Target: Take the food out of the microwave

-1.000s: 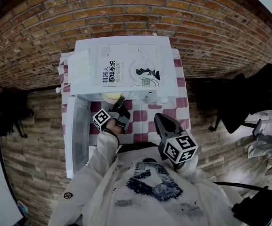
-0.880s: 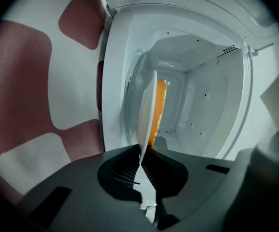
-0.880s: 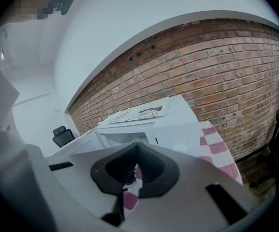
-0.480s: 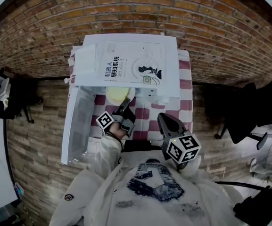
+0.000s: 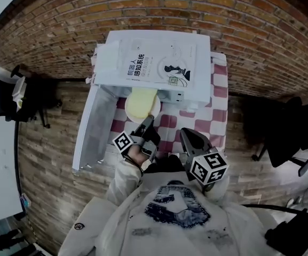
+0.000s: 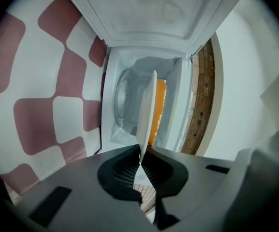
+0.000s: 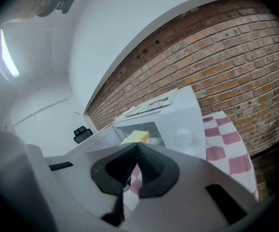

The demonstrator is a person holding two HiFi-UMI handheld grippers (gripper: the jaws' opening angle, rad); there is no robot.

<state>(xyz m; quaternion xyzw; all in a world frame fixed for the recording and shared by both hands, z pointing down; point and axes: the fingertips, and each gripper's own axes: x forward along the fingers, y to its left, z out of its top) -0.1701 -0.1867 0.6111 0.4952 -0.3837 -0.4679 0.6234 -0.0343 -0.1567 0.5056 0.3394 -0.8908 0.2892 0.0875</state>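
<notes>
The white microwave [image 5: 159, 63] stands on a red-and-white checked table, its door [image 5: 97, 127] swung open to the left. A white plate [image 5: 155, 110] carrying pale yellow food [image 5: 139, 101] hangs just in front of the oven's opening. My left gripper [image 5: 149, 121] is shut on the plate's near rim. In the left gripper view the plate [image 6: 146, 110] shows edge-on between the jaws, with the food [image 6: 159, 111] beside it and the oven cavity [image 6: 127, 93] behind. My right gripper [image 5: 187, 136] hovers shut and empty to the right, over the table; its own view shows the food [image 7: 135, 137] ahead.
A printed book [image 5: 156, 65] lies on top of the microwave. The checked tablecloth [image 5: 202, 122] shows to the right of the plate. A brick wall [image 5: 159, 7] runs behind, and dark office chairs [image 5: 4, 97] stand at the far left.
The left gripper has drawn the plate out of the microwave toward me and lifted it a little. The right gripper has shifted slightly.
</notes>
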